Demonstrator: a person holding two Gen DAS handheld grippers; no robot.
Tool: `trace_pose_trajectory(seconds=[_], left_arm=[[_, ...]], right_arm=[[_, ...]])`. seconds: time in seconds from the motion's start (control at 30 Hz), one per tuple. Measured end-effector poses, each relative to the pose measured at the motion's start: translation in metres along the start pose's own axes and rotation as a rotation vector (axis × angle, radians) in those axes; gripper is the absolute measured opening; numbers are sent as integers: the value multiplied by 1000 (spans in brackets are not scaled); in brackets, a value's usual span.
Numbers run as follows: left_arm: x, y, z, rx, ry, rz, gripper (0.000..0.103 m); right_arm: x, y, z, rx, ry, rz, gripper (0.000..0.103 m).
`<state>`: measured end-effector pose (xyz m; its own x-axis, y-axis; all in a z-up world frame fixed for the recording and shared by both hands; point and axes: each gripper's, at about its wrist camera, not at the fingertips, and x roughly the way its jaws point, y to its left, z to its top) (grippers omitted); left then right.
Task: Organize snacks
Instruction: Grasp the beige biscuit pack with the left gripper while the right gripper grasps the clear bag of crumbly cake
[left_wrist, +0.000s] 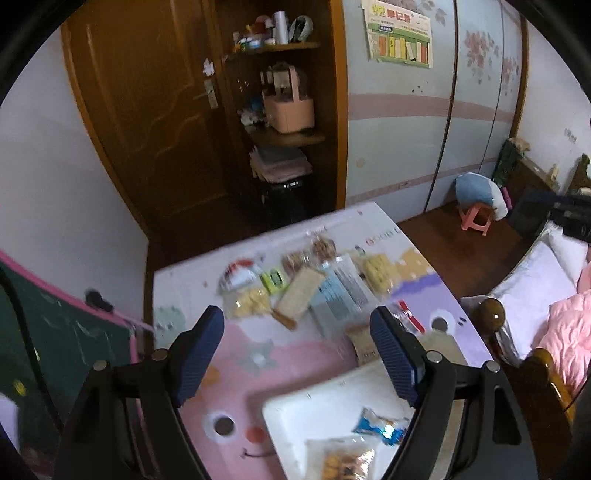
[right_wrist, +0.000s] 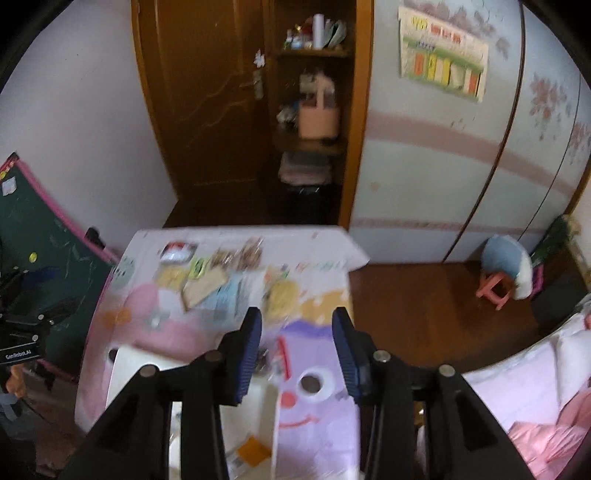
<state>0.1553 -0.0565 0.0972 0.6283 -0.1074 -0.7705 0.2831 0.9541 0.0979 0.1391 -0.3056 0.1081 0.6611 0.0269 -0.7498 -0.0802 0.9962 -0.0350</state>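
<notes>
Looks like we're between picks here: a couple of packets are already in the white rectangular tray (left_wrist: 325, 410), a blue foil wrapper (left_wrist: 382, 428) and a clear bag of brown biscuits (left_wrist: 341, 461), so I'd say sorting is under way but nowhere near done. Most of the snacks sit in a loose heap (left_wrist: 306, 284) on the pastel cartoon-print counter (left_wrist: 236, 354), on the far side of the tray toward the brown wooden door (left_wrist: 147, 110).

The left tool (left_wrist: 297, 356) has its blue ribbed pads spread wide with nothing between them, hanging above the counter just past the tray. The right tool (right_wrist: 297, 354) is partly open and empty too; through the gap I only see the purple cartoon face and a red-edged packet (right_wrist: 282, 356) lying on the counter below, not touching the pads.

Next move, my guess: pick one packet from the heap, drop down onto it and get the pads either side. The overlapping flat wrappers will be fiddly.
</notes>
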Motion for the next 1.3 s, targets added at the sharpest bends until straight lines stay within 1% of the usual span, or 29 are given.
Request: trace_pose_trajectory(seconds=[0.03, 0.07, 0.13, 0.23, 0.27, 0.37, 0.5, 0.63, 0.73, 0.87, 0.97, 1.13, 1.23, 1.3], left_arm=[[0, 0, 10, 14, -3, 9, 81], [1, 0, 21, 30, -7, 22, 81], [8, 1, 39, 60, -15, 57, 81], [28, 3, 59, 87, -9, 64, 82], [39, 3, 64, 94, 0, 68, 82], [83, 3, 70, 102, 46, 73, 82], [153, 2, 62, 117, 144, 73, 82], [223, 4, 40, 119, 268, 62, 82], [256, 6, 24, 119, 315, 55, 82], [290, 7, 11, 89, 359, 16, 79], [311, 6, 3, 68, 389, -14, 76], [339, 0, -11, 65, 431, -42, 72], [348, -1, -16, 61, 443, -55, 72], [353, -2, -17, 56, 446, -62, 72]], right_arm=[[-2, -1, 10, -7, -15, -18, 44], [-2, -3, 21, -13, -25, -38, 51], [0, -4, 37, -21, -39, -59, 57], [20, 2, 54, -54, -45, -95, 60], [30, 3, 58, -65, -34, -99, 62], [70, 6, 65, -66, 31, -71, 62], [135, 13, 58, -58, 132, -15, 62], [199, 20, 38, -23, 238, 26, 62], [238, 25, 20, 3, 304, 58, 62], [278, 26, -2, 44, 376, 91, 62], [306, 24, -18, 67, 432, 90, 62], [332, 17, -32, 115, 467, 102, 62], [342, 17, -36, 144, 490, 129, 62], [345, 21, -38, 140, 492, 141, 62]])
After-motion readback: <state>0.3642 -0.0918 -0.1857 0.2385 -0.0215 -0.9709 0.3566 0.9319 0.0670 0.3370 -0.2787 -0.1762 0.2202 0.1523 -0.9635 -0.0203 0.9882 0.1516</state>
